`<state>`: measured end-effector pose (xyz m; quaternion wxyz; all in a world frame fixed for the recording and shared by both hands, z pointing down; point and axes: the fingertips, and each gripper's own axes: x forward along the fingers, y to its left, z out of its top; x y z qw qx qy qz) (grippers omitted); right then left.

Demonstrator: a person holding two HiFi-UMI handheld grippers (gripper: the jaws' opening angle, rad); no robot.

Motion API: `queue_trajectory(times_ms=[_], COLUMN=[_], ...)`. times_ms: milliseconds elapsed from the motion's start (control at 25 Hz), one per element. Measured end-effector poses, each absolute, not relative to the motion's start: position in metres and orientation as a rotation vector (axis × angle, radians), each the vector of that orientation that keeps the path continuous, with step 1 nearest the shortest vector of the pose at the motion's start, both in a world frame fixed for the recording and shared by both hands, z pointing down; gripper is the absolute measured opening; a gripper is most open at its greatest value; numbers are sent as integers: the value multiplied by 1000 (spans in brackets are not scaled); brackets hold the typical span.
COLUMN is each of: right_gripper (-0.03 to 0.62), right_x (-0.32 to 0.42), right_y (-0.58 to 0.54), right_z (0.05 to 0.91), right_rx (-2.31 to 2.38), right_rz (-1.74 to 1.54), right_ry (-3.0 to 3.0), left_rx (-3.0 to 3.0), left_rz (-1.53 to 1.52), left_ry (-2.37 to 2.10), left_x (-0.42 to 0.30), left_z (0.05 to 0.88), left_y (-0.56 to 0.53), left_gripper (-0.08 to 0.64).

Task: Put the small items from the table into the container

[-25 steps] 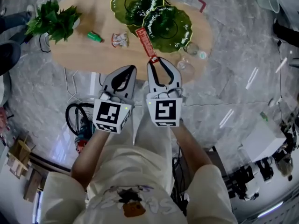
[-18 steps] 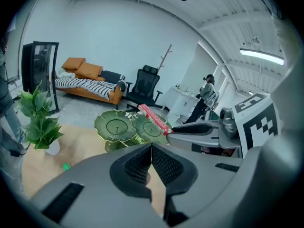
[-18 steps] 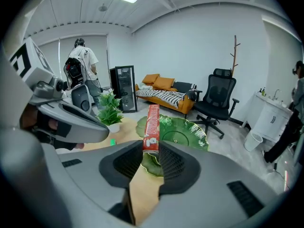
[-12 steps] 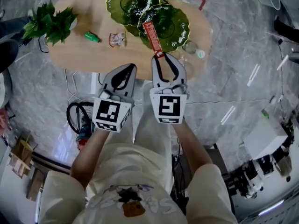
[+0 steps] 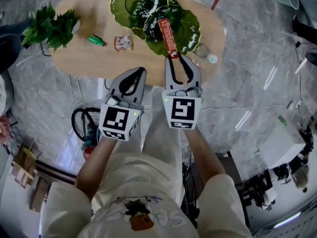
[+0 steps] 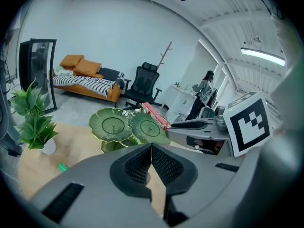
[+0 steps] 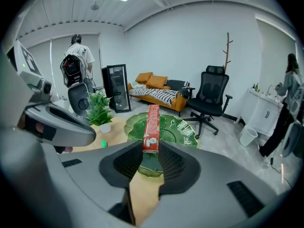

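My right gripper (image 5: 174, 57) is shut on one end of a long red box (image 5: 167, 34), which sticks out over the nearer green leaf-shaped dish (image 5: 188, 31). The right gripper view shows the red box (image 7: 152, 125) pinched between the jaws (image 7: 151, 148), above that dish (image 7: 178, 127). My left gripper (image 5: 140, 71) hangs at the table's front edge with its jaws closed tip to tip (image 6: 151, 147) and nothing in them. A small green item (image 5: 96, 40) and a small wrapped packet (image 5: 123, 42) lie on the wooden table (image 5: 84, 58).
A second green dish (image 5: 130, 1) stands behind the first. A potted plant (image 5: 48, 28) sits at the table's left end. Clear glass pieces (image 5: 203, 51) lie by the right edge. Cables (image 5: 81, 123) lie coiled on the floor below.
My right gripper has carried the red box forward and a little right, from the table's edge to above the nearer green dish. The left gripper has stayed put.
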<state>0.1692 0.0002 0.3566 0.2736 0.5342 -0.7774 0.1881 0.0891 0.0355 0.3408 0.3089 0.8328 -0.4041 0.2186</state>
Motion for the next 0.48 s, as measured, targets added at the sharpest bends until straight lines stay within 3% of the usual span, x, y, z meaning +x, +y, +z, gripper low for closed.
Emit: queue_trajectory(times_ms=[480], right_gripper=[104], right_x=[178], right_y=[-11], right_z=[377], right_rx=[1433], right_rz=[581], right_ry=[-2045], left_rx=[2176], left_rz=[582], left_ry=[-1087], left_x=[87], left_z=[353], left_y=[25], left_gripper=[9])
